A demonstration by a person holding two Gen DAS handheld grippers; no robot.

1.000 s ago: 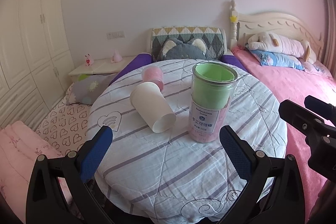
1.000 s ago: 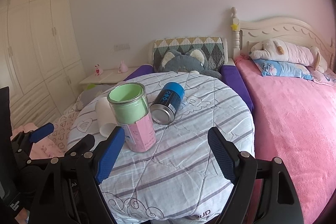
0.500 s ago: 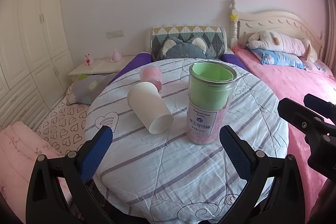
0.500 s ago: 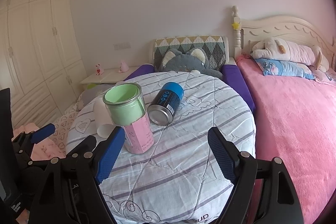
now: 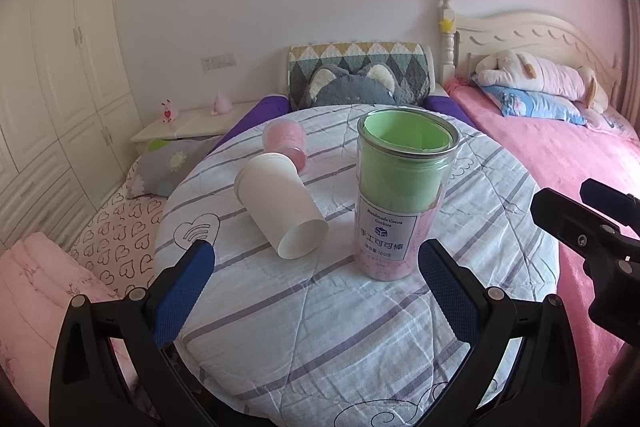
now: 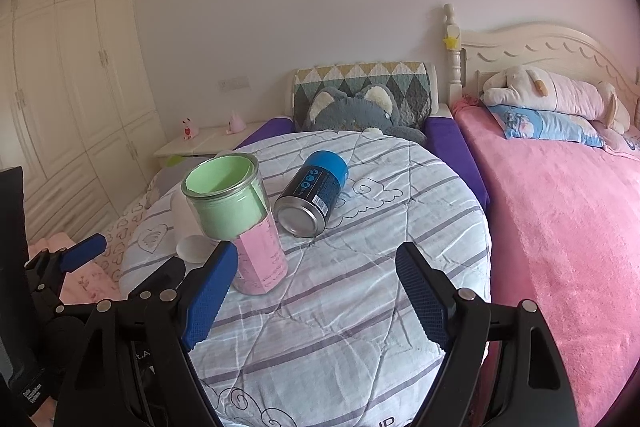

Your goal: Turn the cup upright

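A white paper cup [image 5: 280, 205] lies on its side on the round table [image 5: 320, 327], mouth toward me and to the right. In the right wrist view only a sliver of the cup [image 6: 188, 231] shows behind the canister. My left gripper [image 5: 316, 287] is open and empty, short of the cup at the near side of the table. My right gripper [image 6: 312, 291] is open and empty, near the table's front, and also shows at the right edge of the left wrist view [image 5: 592, 227].
A tall clear canister [image 5: 400, 199] with green and pink lining stands upright right of the cup. A small pink tub [image 5: 286, 143] lies behind the cup. A blue-capped can [image 6: 314, 197] lies on its side. A pink bed [image 6: 560, 227] is to the right.
Both grippers have moved slightly forward toward the table; the cup and canister look a little nearer. Nothing on the table has moved.
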